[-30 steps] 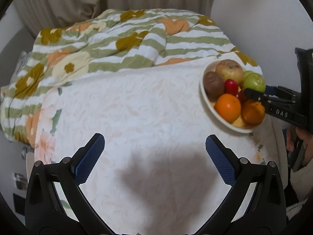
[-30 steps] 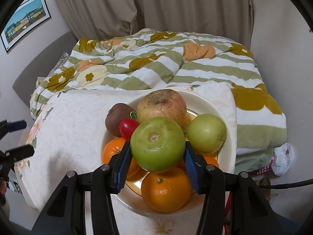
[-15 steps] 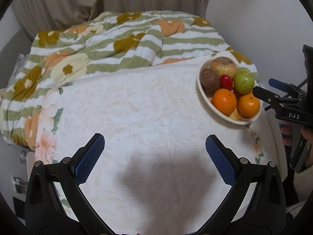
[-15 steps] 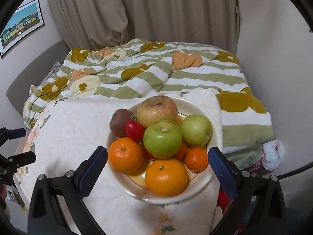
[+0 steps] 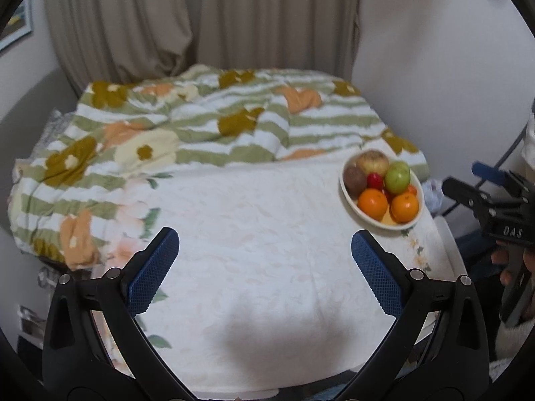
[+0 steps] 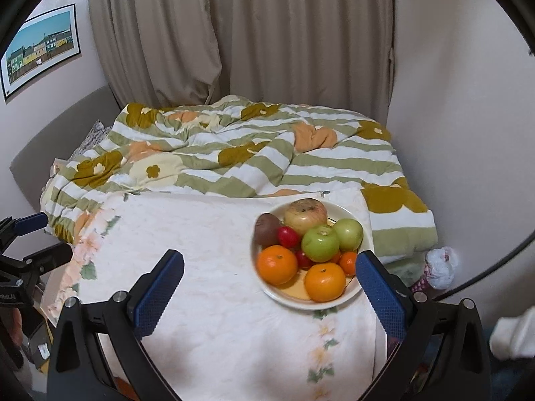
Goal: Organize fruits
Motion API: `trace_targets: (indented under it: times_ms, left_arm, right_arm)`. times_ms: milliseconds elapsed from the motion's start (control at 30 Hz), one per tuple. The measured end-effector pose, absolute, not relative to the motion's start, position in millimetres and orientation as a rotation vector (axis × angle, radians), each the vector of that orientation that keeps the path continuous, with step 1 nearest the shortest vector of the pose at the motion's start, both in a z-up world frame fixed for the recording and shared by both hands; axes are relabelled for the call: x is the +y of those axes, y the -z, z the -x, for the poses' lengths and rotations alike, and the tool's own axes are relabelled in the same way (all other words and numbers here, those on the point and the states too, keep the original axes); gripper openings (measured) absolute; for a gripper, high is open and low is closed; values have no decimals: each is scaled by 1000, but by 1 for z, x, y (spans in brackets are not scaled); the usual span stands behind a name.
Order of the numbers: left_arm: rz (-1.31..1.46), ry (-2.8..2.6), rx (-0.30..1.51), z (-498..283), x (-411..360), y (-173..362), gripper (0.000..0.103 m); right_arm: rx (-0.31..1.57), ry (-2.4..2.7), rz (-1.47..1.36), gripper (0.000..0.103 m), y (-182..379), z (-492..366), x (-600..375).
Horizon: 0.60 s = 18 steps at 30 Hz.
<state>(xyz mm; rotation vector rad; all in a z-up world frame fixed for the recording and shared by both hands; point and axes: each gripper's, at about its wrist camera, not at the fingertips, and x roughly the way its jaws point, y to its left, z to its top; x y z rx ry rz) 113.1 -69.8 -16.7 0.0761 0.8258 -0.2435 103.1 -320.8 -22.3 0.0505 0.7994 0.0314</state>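
Note:
A cream bowl (image 6: 355,214) of fruit stands on the white flowered cloth near its right edge. It holds two green apples (image 6: 319,242), a reddish-yellow apple (image 6: 306,215), a kiwi (image 6: 266,229), oranges (image 6: 277,264) and small red fruits (image 6: 288,236). My right gripper (image 6: 269,260) hovers open above and short of the bowl, with nothing between its blue pads. In the left wrist view the bowl (image 5: 349,197) sits far right. My left gripper (image 5: 264,240) hangs open over bare cloth, well left of the bowl. The right gripper (image 5: 485,190) shows at that view's right edge.
A green-striped flowered quilt (image 6: 254,163) covers the bed behind the clothed surface (image 5: 267,220). Beige curtains hang at the back and a picture (image 6: 40,50) on the left wall. A hand (image 5: 508,267) holds the right tool. A crumpled bag (image 6: 439,267) lies right of the bowl.
The right gripper let go of the green apple, which stays in the bowl, opened wide, then drew back and up. The left gripper also rose and drew back, staying open.

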Motion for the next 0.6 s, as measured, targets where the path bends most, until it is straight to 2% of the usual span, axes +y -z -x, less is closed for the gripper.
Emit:
trace_targets:
  times_ms: [167, 600]
  left_arm:
    - [-56, 156, 728, -88, -45, -11, 103]
    - [-57, 111, 653, -50, -20, -28, 103]
  right_arm:
    - [795, -3, -68, 102, 4, -87, -302]
    - [747, 43, -46, 102, -9, -51, -265]
